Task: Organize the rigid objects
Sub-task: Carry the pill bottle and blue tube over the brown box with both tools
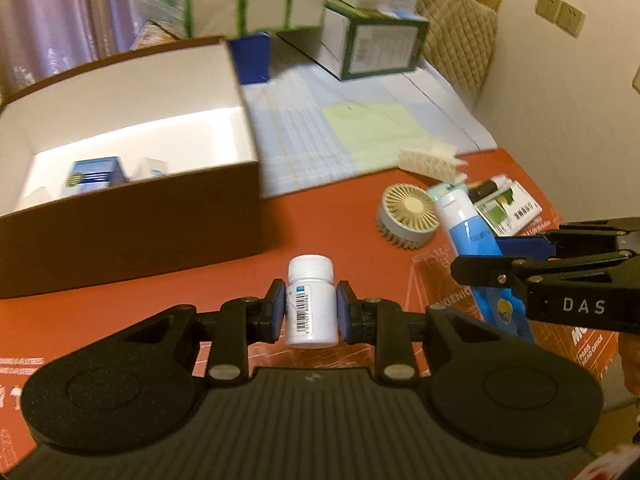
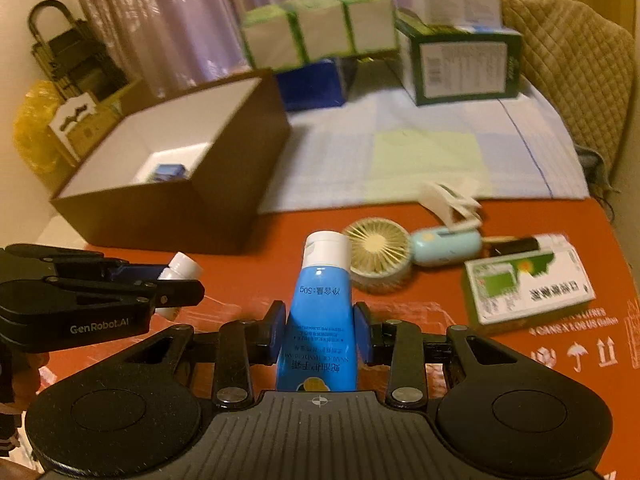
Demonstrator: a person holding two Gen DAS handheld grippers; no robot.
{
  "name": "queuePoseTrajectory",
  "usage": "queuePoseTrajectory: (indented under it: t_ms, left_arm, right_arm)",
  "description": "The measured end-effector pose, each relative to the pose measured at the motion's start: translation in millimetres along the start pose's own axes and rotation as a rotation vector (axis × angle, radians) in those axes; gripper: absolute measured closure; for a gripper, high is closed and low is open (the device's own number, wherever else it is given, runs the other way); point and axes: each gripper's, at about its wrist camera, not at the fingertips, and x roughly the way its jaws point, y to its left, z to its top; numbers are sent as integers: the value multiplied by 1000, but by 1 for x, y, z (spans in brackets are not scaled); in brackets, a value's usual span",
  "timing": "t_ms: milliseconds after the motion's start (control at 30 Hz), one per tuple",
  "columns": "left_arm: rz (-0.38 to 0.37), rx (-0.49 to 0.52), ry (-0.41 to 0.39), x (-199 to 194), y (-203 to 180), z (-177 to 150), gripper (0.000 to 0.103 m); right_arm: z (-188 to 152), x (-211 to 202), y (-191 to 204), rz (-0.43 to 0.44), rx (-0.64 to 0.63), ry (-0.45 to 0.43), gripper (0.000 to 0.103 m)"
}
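My left gripper (image 1: 311,312) is shut on a white pill bottle (image 1: 311,304) with a barcode label, held upright above the red table. My right gripper (image 2: 320,336) is shut on a blue hand-cream tube (image 2: 322,312) with a white cap. The tube also shows in the left wrist view (image 1: 476,248), and the bottle in the right wrist view (image 2: 180,270). An open brown box (image 1: 132,224) with white inside stands to the left and holds a small blue carton (image 1: 94,174); the box also shows in the right wrist view (image 2: 172,204).
On the red table (image 2: 280,280) lie a round cream fan (image 2: 378,254), a light blue case (image 2: 446,246), a green and white medicine box (image 2: 524,284) and a white clip (image 2: 452,200). Stacked green and white cartons (image 2: 320,30) and a blue box (image 2: 316,84) stand behind on a pale cloth.
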Motion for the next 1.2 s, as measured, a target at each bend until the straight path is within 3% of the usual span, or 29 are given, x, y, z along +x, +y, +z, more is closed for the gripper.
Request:
queuePoseTrajectory:
  t_ms: [700, 1200]
  left_arm:
    - [124, -120, -147, -75, 108, 17, 81]
    - [170, -113, -203, -78, 163, 50, 81]
  right_arm:
    - [65, 29, 114, 212, -132, -61, 70]
    - [104, 61, 153, 221, -179, -91, 70]
